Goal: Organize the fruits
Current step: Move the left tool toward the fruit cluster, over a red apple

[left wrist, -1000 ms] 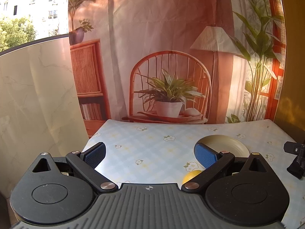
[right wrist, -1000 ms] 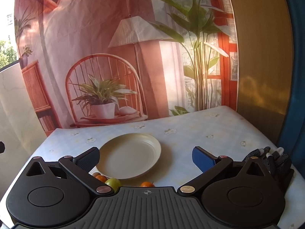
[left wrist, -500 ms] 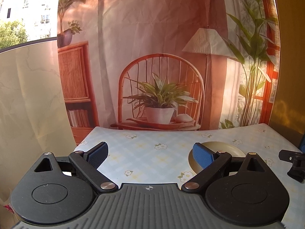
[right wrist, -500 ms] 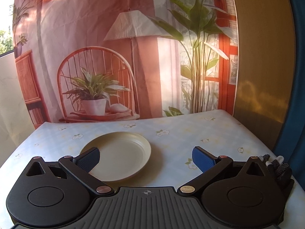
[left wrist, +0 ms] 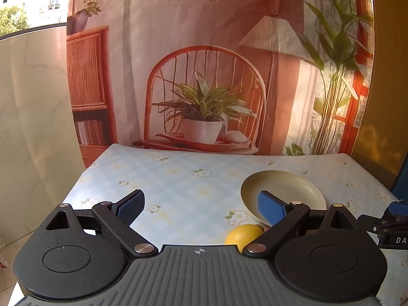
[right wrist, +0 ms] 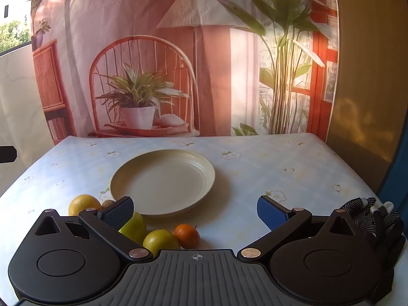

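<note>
The black left gripper (left wrist: 201, 207) with blue ribbed pads is hovering over the pale blue checked tablecloth (left wrist: 178, 178) printed with small white flowers, its jaws spread wide and nothing lying between them. From this gripper, the round cream-coloured ridged plate (left wrist: 293, 186) is sitting at about two o'clock, its near rim partly hidden behind the right-hand pad, and the yellow dimpled lemon (left wrist: 242, 234) is resting at about four o'clock, low and just inside that same finger, near the plate's front edge; whether it is touching the plate I cannot tell. The black right gripper (right wrist: 195, 213), also fitted with blue pads, is likewise standing wide apart and pinching nothing. In its view the plate (right wrist: 178, 163) is lying at twelve o'clock, just beyond the fingertips, and holding no fruit. The fruits are clustered at about eight o'clock, in front of the plate's near-left rim: the lemon (right wrist: 83, 204) farthest left, a small brownish fruit (right wrist: 108, 203) just beside it, a yellow-green round apple (right wrist: 134, 227) partly behind the left finger, a second yellow-green apple (right wrist: 160, 241) touching it, and a small orange tangerine (right wrist: 187, 234) just beside that one. A black dotted knit glove (right wrist: 372, 216) is lying at four o'clock, near the table's right edge.
</note>
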